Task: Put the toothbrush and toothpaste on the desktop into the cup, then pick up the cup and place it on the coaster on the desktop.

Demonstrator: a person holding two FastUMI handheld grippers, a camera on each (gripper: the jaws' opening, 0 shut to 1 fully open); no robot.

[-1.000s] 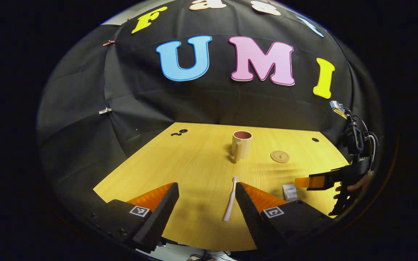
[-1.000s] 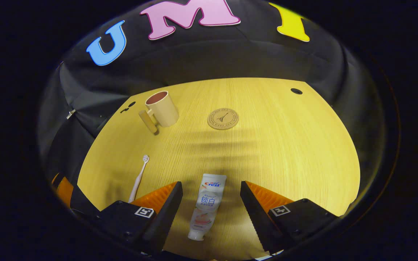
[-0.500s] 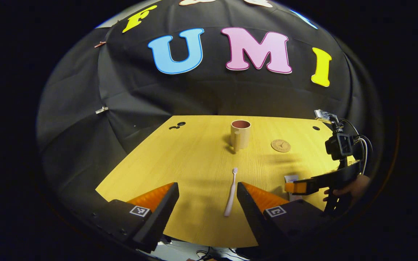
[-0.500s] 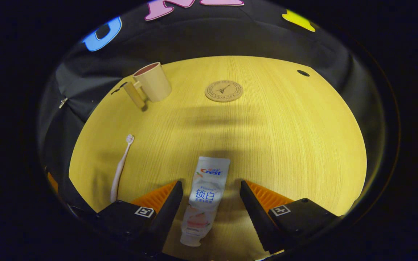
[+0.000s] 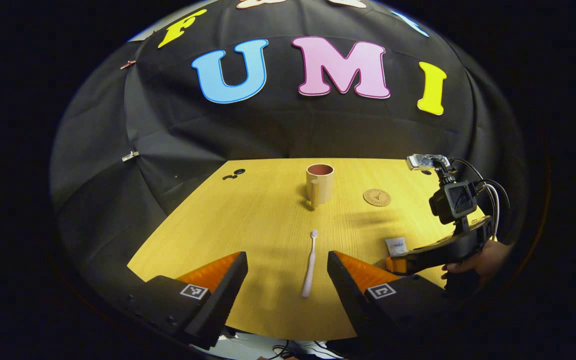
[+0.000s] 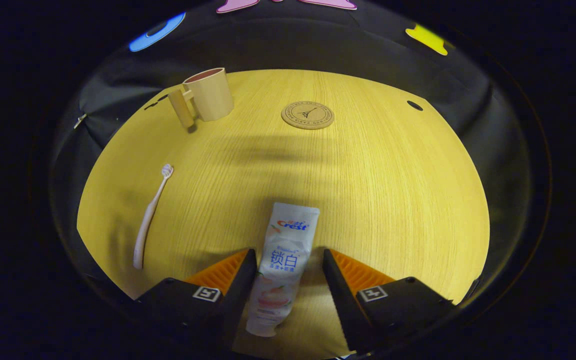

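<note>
While fingers (image 6: 240, 280) flank it, toothpaste (image 6: 282, 260) cap hides.

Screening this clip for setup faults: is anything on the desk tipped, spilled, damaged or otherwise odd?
Nothing stands out. The cup stands upright, the coaster lies flat and bare, and the toothbrush and toothpaste lie flat on the desk. No spill or damage is visible.

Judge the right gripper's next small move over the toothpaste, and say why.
Probably close the right gripper on the toothpaste: the tube lies flat on the desk between its open fingers, one finger at the tube's edge, a gap at the other. The cup stands empty.
</note>
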